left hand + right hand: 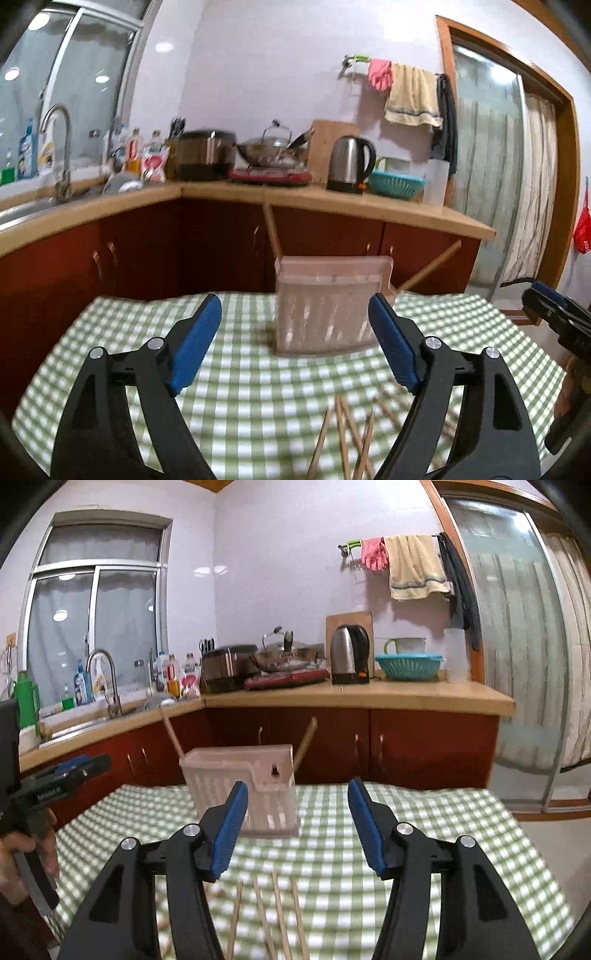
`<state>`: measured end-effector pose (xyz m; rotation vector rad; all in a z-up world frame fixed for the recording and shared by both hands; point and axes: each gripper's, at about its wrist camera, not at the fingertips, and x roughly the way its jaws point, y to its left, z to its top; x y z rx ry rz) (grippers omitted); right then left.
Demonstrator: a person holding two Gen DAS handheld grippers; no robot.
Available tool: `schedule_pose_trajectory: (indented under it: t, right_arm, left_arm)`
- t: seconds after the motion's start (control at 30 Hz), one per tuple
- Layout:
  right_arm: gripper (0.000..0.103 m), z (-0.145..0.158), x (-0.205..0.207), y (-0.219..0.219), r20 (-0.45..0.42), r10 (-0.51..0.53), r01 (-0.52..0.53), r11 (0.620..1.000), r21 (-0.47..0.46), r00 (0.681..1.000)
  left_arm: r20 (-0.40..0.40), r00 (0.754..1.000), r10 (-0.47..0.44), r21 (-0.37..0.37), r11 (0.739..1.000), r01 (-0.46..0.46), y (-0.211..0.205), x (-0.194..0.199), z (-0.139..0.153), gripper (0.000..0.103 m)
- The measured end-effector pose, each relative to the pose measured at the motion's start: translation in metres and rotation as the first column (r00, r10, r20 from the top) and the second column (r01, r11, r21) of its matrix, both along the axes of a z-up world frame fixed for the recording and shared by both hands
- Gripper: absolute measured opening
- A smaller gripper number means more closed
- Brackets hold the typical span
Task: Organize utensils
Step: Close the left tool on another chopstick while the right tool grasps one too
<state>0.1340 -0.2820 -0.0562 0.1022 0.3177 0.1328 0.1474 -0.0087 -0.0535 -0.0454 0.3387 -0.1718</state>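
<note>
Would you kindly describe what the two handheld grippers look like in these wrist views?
Both are alike. The left gripper and the right gripper each have two angular black plastic arms with round silver pivot bolts. Each finger ends in a flat, ribbed blue pad. Seen from the right wrist view, the left gripper's black body carries a small white printed label, too blurred to read. No cables or sleeves show.

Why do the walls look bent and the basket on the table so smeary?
Both wrist views are fisheye, so the door frame and window bow outward. Left view: the basket is motion-blurred. Right view: the chopsticks are blurred too, and ceiling lights reflect in the window.
</note>
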Motion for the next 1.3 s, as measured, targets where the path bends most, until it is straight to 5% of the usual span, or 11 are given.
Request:
schedule_pose_trajectory:
  t: [0.37,0.6,1.3]
  right_arm:
    - [0.029,-0.080,-0.055,0.004,-0.169,0.076,-0.078,0.997,-0.007,0.983]
    - [0.021,-0.121,-0.074,0.007,-0.255,0.114,-0.122,0.992,-0.017,0.960]
    - [0.013,-0.144,-0.084,0.019,-0.312,0.127,-0.154,0.986,-0.064,0.942]
  left_arm:
    - [-0.139,0.988,0.060,0.049,0.997,-0.054,0.013,-0.056,-0.064,0.080]
    - [-0.203,0.976,0.073,0.085,0.995,-0.057,0.014,-0.079,-0.099,0.076]
    - [-0.336,0.940,0.065,0.102,0.994,-0.032,0.021,-0.093,-0.140,0.056]
